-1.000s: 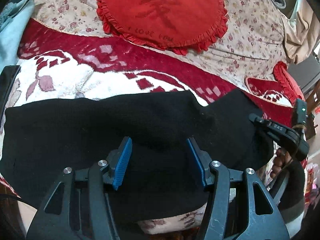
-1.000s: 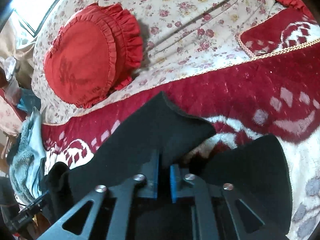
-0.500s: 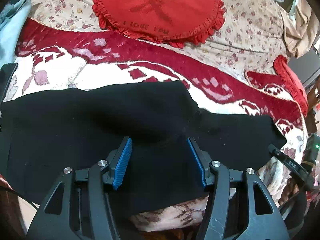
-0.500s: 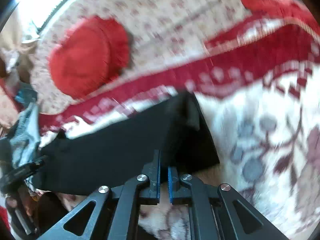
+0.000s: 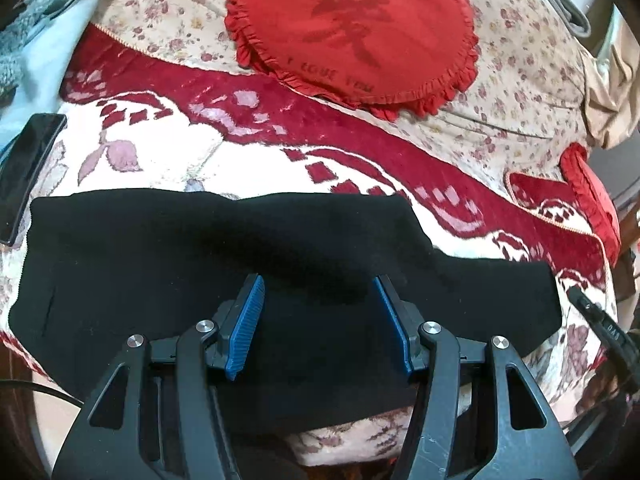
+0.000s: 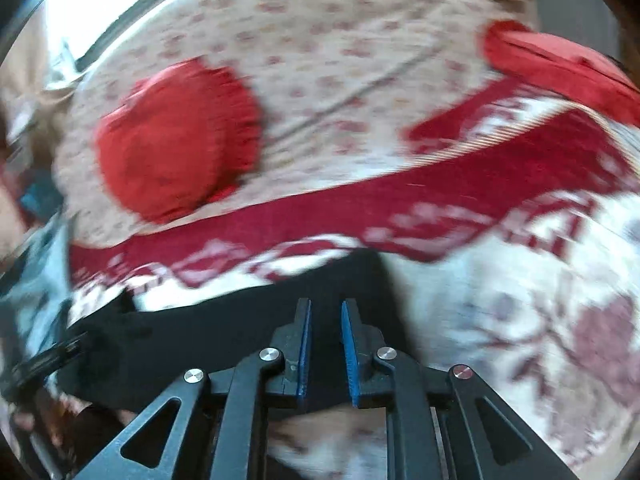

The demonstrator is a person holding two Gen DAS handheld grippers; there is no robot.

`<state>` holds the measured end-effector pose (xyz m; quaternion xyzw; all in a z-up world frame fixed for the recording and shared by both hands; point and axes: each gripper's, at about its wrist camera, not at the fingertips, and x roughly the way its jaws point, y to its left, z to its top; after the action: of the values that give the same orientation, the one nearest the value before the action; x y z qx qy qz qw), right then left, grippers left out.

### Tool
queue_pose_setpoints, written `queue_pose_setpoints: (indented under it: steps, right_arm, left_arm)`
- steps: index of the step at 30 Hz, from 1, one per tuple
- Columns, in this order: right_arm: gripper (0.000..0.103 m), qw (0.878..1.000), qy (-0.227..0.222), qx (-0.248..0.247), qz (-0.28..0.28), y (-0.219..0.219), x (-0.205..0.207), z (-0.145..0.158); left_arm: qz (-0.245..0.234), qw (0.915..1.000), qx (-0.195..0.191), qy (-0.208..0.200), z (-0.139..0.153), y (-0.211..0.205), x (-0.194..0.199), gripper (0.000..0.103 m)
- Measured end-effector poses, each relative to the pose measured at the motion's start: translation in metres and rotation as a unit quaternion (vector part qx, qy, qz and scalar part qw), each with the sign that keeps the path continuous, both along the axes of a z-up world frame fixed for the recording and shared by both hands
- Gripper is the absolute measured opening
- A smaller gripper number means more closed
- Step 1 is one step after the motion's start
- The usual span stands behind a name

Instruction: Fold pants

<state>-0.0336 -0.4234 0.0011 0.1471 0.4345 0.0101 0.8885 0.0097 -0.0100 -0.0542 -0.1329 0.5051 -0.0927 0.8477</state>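
The left claw [image 5: 318, 322] points steeply down, its blue pads [image 5: 245, 328] standing well apart with nothing pressed between them. The right claw [image 6: 325, 350] also tilts downward; its jaws have just been opening, a narrow gap now between the pads [image 6: 349, 354], gripping nothing.

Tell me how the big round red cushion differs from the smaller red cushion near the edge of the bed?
The round red cushion lies flat and fully in view on the floral bedspread; the smaller red cushion sits at the far right, seen mostly edge-on.
The round one shows a dark character and small lettering; no print is visible on the smaller one.
The round one looks much larger.
Both are red with ruffled edges.
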Motion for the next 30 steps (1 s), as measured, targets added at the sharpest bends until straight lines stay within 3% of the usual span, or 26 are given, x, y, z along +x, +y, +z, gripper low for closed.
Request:
queue_pose_setpoints:
  steps: [3,5,10,13,21,30]
  right_arm:
    - [0.014,1.000,0.010,0.008,0.019,0.017,0.013,-0.011]
    - [0.014,1.000,0.021,-0.014,0.007,0.017,0.019,-0.021]
    - [0.014,0.997,0.062,-0.028,-0.041,-0.019,0.026,-0.049]
    - [0.013,0.997,0.059,0.003,-0.042,-0.033,0.028,-0.057]
    - [0.014,0.998,0.052,-0.004,-0.033,-0.035,0.041,-0.057]
    - [0.016,0.998,0.052,-0.020,-0.006,-0.015,0.007,-0.037]
  left_arm:
    - [-0.014,0.9999,-0.002,-0.006,0.003,-0.010,0.002,0.056]
    - [-0.030,0.9995,0.001,-0.009,0.004,-0.020,0.003,0.056]
    - [-0.066,0.9975,0.023,-0.008,-0.005,-0.053,0.011,0.056]
    - [-0.062,0.9972,0.042,-0.008,-0.012,-0.062,0.021,0.056]
    - [-0.050,0.9970,0.060,-0.002,-0.015,-0.070,0.034,0.056]
    - [-0.045,0.9974,0.053,-0.016,0.002,-0.061,0.014,0.056]
